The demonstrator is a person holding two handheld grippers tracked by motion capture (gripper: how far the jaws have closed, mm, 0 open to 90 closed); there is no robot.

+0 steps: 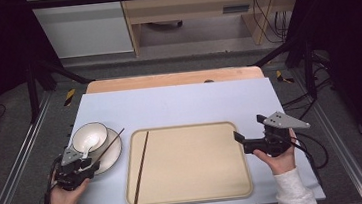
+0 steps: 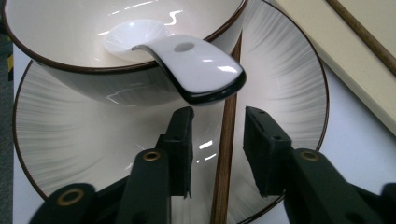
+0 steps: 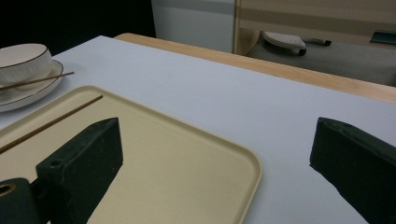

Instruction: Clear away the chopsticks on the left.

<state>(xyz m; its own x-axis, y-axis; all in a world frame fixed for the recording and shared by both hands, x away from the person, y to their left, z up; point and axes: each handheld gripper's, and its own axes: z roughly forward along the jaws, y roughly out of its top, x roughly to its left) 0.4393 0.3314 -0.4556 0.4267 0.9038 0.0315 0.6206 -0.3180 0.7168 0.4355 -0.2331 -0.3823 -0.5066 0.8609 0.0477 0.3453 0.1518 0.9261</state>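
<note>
The left tool is hanging over the striped, brown-rimmed ceramic plate, its jaws spread and straddling the thin brown wooden chopstick that is lying across the plate between them. Just ahead of the jaws, the white ceramic spoon is jutting its handle out over the edge of the cream, brown-rimmed bowl, which is sitting on that plate.

The likeliest trouble, I judge, is that overhanging handle: a tool lifting or pushing forward here could be knocking it and tipping the spoon out or shifting the bowl. The chopstick is slim and round on a glossy surface, so closing jaws may be rolling it aside rather than gripping it, or scraping the plate.

The right tool is waiting with jaws wide apart just beside the beige rectangular tray, where a second brown chopstick is lying well beyond it, on the pale blue tabletop.
</note>
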